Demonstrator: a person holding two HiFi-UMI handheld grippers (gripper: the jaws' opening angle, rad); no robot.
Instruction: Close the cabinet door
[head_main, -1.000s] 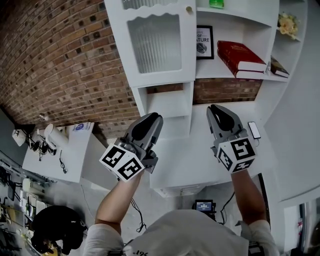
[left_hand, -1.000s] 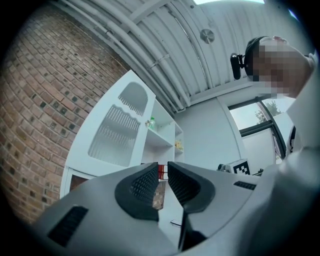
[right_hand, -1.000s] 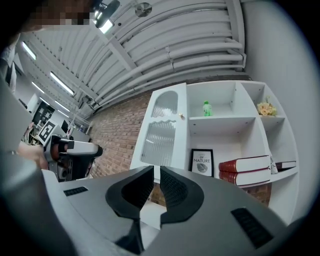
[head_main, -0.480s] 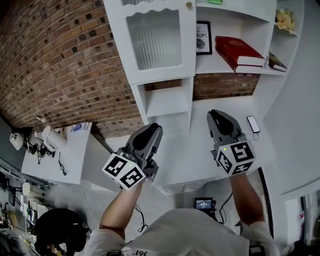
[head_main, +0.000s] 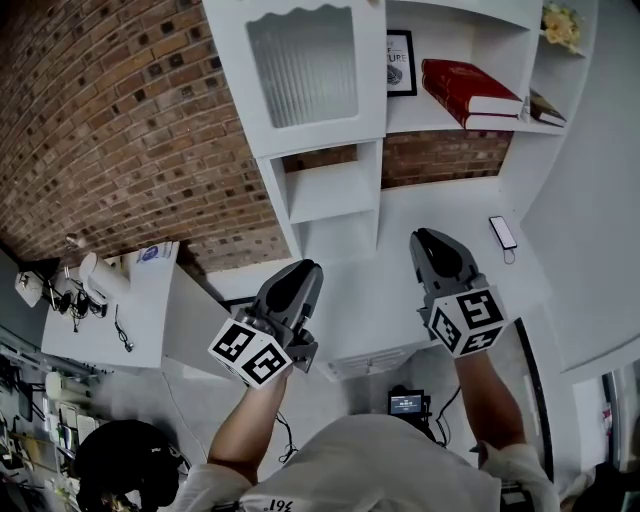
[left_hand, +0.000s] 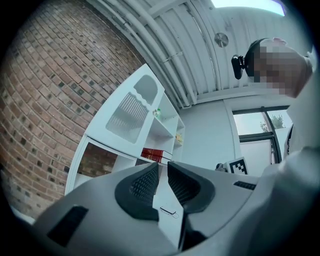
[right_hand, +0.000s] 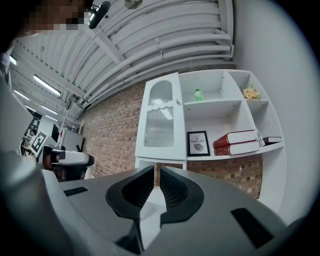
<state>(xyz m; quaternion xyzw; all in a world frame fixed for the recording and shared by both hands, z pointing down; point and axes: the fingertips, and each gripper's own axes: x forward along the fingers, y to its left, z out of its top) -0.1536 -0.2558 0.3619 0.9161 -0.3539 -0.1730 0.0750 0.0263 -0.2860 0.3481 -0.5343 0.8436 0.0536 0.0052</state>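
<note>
Since the earlier frame both claws have dropped lower in the head view and sit farther from the cabinet, which now lies higher in the frame.

At the far left the brick wall (head_main: 120, 130) fills the upper left. A small white side table (head_main: 150, 320) stands below it at lower left. The left claw (head_main: 302, 272) hangs at lower centre-left over the near edge of the white worktop (head_main: 400, 290). In the left gripper view its jaws are drawn close together with only a thin slit between them, and nothing is in it.

The cabinet door (head_main: 305, 70), white with a ribbed glass pane, is at upper centre on the left part of the shelf unit. It lies flat against the unit's front and looks closed, well apart from both claws. Just right of it a framed picture (head_main: 401, 62) stands on a shelf.

The right claw (head_main: 432, 240) is at centre-right above the worktop. Its jaws are likewise close together around a narrow gap and hold nothing. Two red books (head_main: 470, 88) lie stacked on the shelf at upper right. A phone (head_main: 503, 232) lies on the worktop near the right edge.
</note>
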